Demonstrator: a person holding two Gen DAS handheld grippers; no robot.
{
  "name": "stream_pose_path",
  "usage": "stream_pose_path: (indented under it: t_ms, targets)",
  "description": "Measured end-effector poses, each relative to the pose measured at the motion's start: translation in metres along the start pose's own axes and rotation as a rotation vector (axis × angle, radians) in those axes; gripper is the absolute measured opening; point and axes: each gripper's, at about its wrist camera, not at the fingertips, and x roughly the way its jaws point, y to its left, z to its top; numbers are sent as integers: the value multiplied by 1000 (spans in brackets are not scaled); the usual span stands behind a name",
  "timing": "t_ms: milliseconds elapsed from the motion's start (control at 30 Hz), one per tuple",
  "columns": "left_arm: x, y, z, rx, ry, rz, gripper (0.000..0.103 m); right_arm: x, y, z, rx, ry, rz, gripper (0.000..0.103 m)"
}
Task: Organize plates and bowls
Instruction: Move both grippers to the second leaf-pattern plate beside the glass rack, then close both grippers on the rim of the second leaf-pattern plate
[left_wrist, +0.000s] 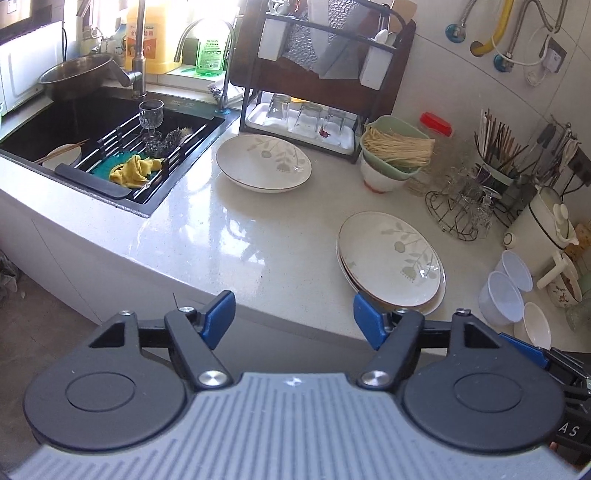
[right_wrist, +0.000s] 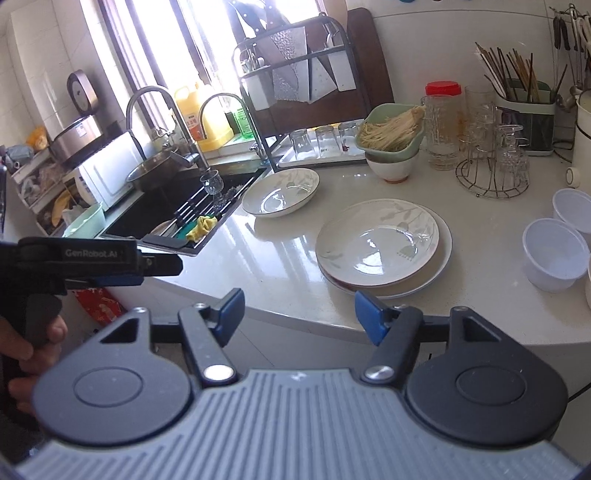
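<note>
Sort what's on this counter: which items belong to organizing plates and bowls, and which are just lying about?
Job items: stacked plates; single plate; white bowl; plastic bowls.

Lying about: yellow cloth; chopsticks; noodles; upturned glasses; red-lidded jar.

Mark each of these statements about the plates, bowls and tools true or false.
1. Both tools, left tool and right tool, are open and hold nothing. True.
2. The single plate lies in the sink. False: it lies on the counter.
3. The stacked plates lie nearer the counter edge than the single plate. True.
4. The green bowl is empty. False: it holds noodles.
</note>
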Motion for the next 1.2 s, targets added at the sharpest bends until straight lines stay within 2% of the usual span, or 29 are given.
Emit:
stream_pose_path:
  t_ms: [167, 333, 567, 867, 933, 1067, 1200]
  targets:
    - [31, 12, 25, 13, 8, -23, 76, 24, 5, 11, 4, -7, -5, 68]
    - [66, 33, 66, 42, 23, -49, 76, 64, 13, 34, 34, -19, -20, 68]
    - [128, 74, 130, -10, 62, -85, 76, 124, 33, 69, 37, -12, -36, 68]
    - [192, 115, 194, -7, 79, -116, 76, 207, 44, 108, 64, 28, -72, 67]
    - [205, 126, 207, 1, 91, -125, 76, 225, 45, 120, 86, 34, -86, 67]
    - [232, 150, 228, 35, 107, -95, 76, 259, 45, 140, 126, 36, -109, 67]
    - [255, 169, 247, 2, 146, -149, 76, 292, 41, 150, 187, 59, -145, 67]
